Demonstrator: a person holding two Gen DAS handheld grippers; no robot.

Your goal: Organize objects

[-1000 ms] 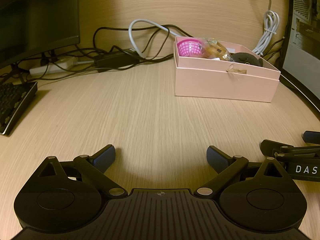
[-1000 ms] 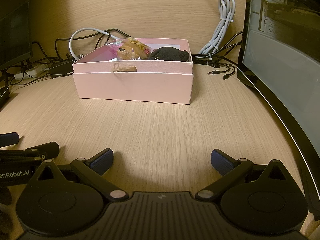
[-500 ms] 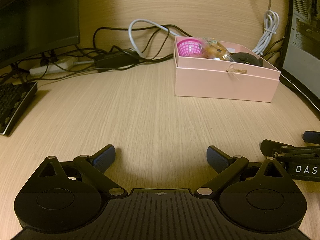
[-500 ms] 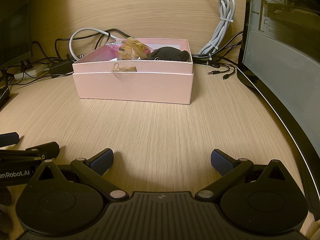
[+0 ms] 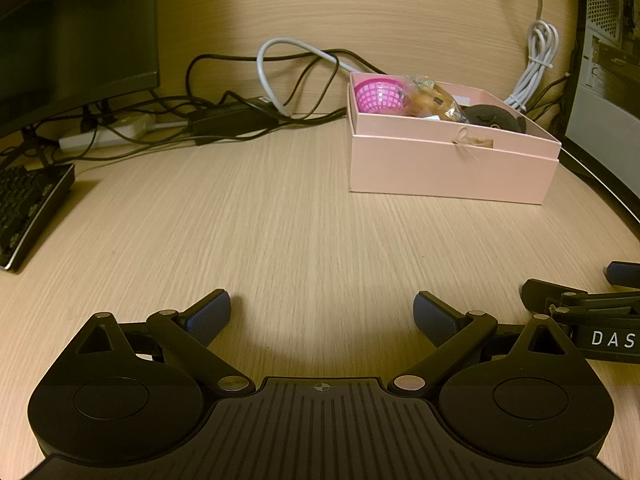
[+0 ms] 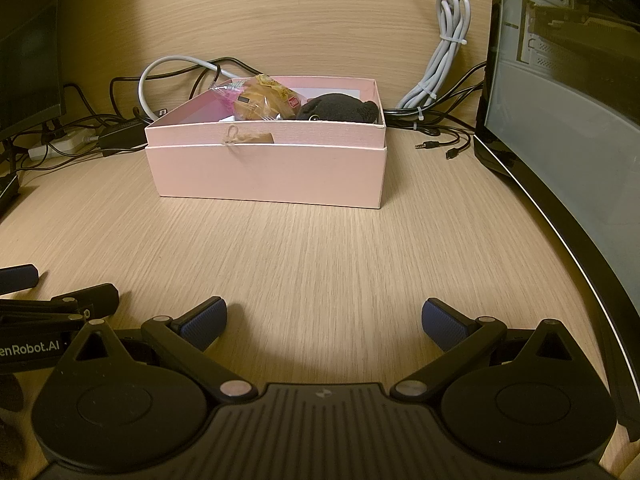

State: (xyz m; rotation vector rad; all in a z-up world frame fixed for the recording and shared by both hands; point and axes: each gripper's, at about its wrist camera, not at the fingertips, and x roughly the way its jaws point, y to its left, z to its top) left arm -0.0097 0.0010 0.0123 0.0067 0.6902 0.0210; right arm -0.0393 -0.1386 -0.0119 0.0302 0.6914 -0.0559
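A pink box (image 5: 448, 168) stands on the wooden desk, also in the right wrist view (image 6: 264, 172). In it lie a pink mesh basket (image 5: 378, 96), a wrapped snack (image 5: 434, 102) (image 6: 266, 98) and a black plush toy (image 5: 496, 118) (image 6: 340, 108). My left gripper (image 5: 322, 314) is open and empty, low over the desk, well short of the box. My right gripper (image 6: 324, 320) is open and empty, beside the left one, facing the box.
A monitor (image 5: 72, 32) and keyboard (image 5: 28, 208) are at the left. Cables and a power strip (image 5: 104, 134) run along the back wall. A computer case (image 6: 568, 80) stands at the right, with loose cable plugs (image 6: 436, 148) near it.
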